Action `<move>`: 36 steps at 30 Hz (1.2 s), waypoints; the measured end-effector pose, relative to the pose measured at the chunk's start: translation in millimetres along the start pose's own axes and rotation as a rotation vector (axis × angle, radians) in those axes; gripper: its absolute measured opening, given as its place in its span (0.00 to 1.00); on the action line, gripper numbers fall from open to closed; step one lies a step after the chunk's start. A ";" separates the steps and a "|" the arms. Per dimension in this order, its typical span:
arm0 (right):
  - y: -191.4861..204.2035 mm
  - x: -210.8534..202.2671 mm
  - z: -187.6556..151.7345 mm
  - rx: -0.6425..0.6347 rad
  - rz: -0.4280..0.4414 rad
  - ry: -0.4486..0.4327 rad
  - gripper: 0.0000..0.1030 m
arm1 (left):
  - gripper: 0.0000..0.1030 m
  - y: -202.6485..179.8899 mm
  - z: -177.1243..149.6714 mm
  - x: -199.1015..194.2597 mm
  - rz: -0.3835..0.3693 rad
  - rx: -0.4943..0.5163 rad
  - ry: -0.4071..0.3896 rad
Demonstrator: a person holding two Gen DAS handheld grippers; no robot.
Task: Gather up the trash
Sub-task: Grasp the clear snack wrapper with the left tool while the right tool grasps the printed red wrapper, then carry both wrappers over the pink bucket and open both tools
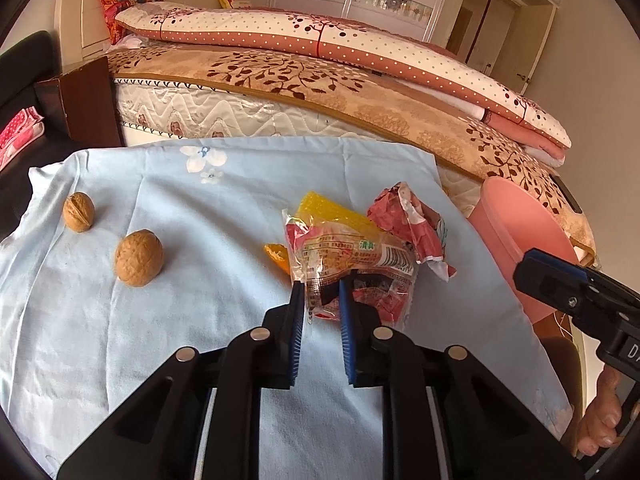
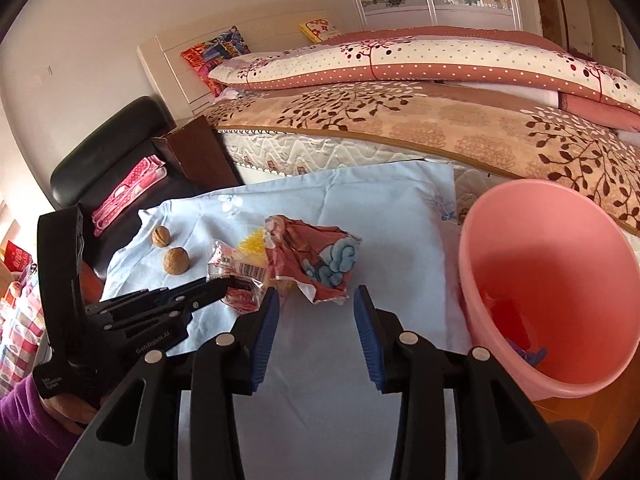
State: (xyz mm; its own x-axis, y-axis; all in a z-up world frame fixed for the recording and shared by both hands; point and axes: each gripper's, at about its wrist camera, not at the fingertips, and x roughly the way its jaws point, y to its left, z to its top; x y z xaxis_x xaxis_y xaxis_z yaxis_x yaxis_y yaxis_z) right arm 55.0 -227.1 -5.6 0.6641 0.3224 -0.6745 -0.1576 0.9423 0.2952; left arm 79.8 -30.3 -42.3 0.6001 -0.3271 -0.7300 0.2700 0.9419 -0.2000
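Bedside, on a blue cloth (image 1: 192, 248) spread before a made bed (image 1: 280, 76), a small heap of trash was seen being cleared. A clear snack wrapper (image 1: 352, 256) lay at the middle of the cloth, its near end caught between the pads of the left gripper (image 1: 322, 300), whose jaws were narrowed onto the film. Touching the wrapper on its far side were a crumpled red wrapper (image 2: 316, 260), a yellow scrap (image 1: 320, 206) and a bit of orange peel (image 1: 278, 256). The right gripper (image 2: 316, 312) was held just short of the red wrapper, jaws parted and holding nothing. A pink bin (image 2: 560, 280) stood just beside the cloth at the right, with some scraps already inside. Two walnuts (image 1: 138, 258) sat well apart to the left.

The grip appeared to be only on thin film at the wrapper's edge, so it could be lost on lifting. The neighbouring pieces, overlapped as they were, could be dragged or scattered, and the loose cloth could be pinched along with the wrapper.
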 end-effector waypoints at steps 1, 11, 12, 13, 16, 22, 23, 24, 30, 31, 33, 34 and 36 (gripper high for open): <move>4.6 3.5 2.7 0.000 0.016 0.000 0.40 | 0.16 0.5 -0.9 -1.8 -0.003 -0.003 0.000; 32.9 52.9 14.7 -0.032 -0.011 0.039 0.40 | 0.16 8.5 -10.9 -6.6 -0.018 -0.030 0.016; 32.8 56.7 14.7 -0.032 -0.018 0.043 0.40 | 0.16 8.9 -11.1 -7.0 -0.021 -0.031 0.017; 33.5 61.2 15.2 -0.033 -0.026 0.049 0.40 | 0.16 9.0 -11.4 -7.5 -0.023 -0.032 0.019; 34.3 70.8 14.6 -0.052 -0.060 0.053 0.39 | 0.16 9.2 -12.2 -8.7 -0.027 -0.033 0.023; 31.4 73.3 10.1 -0.064 -0.079 0.066 0.20 | 0.16 9.4 -15.2 -18.1 -0.037 -0.038 0.021; 30.6 69.7 9.4 -0.066 -0.078 0.062 0.19 | 0.16 9.4 -16.3 -20.3 -0.038 -0.038 0.020; 29.7 66.3 8.5 -0.065 -0.076 0.060 0.16 | 0.16 9.2 -16.3 -22.5 -0.039 -0.038 0.018; 24.0 39.5 2.2 -0.044 -0.046 0.045 0.11 | 0.16 5.3 -17.6 -36.1 -0.040 -0.032 0.004; 23.3 34.2 0.2 -0.043 -0.040 0.043 0.11 | 0.16 4.8 -18.0 -38.0 -0.039 -0.030 0.002; 22.1 24.9 -4.2 -0.043 -0.034 0.039 0.11 | 0.16 2.7 -19.8 -42.5 -0.039 -0.025 -0.002; 20.8 20.1 -7.0 -0.042 -0.031 0.040 0.11 | 0.16 1.9 -20.6 -44.2 -0.039 -0.025 -0.001; 18.4 12.5 -11.7 -0.033 -0.026 0.042 0.11 | 0.16 -0.3 -22.9 -46.0 -0.041 -0.025 0.003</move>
State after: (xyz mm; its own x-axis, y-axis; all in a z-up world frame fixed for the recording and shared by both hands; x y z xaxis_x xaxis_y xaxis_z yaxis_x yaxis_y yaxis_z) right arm 51.9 -204.7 -16.5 0.6372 0.3008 -0.7095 -0.1656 0.9526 0.2551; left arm 34.9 -13.8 -23.6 0.5868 -0.3652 -0.7227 0.2750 0.9293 -0.2463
